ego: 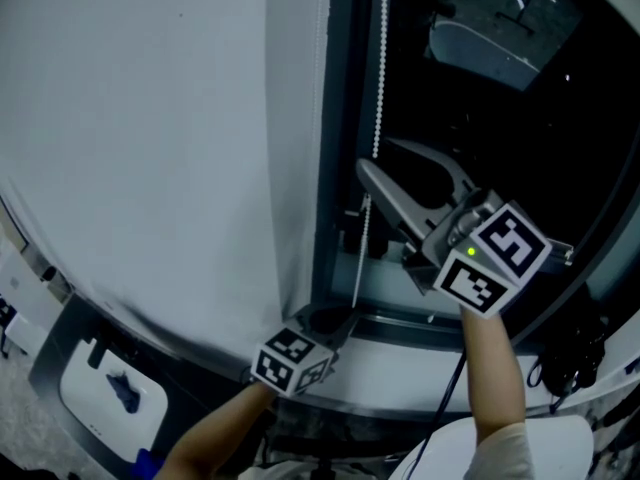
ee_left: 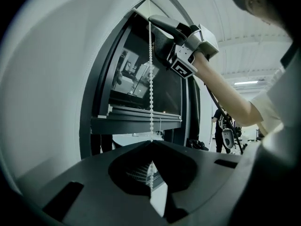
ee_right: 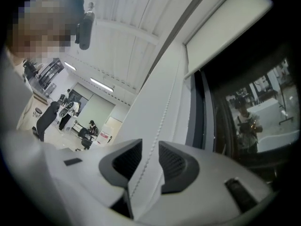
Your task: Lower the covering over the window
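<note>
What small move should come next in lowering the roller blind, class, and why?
Probably close the right gripper on the bead chain. The chain runs between its jaws, which stand apart and do not press it, while the left gripper, lower down, is already shut on the same chain.

The bead chain point(ee_left: 151, 79), pinched at the left gripper's point(ee_left: 151, 144) tip, is looking like smooth white plastic. Each gripper's 2 jaws are showing matt plastic, and the right gripper's point(ee_right: 149, 149) pads point(ee_right: 174, 164) are looking ribbed. Ahead of them, the window glass point(ee_left: 138, 72) is gleaming glossy inside a matt dark frame point(ee_left: 136, 124). The wall point(ee_left: 51, 88) alongside is looking smooth, matt white.
</note>
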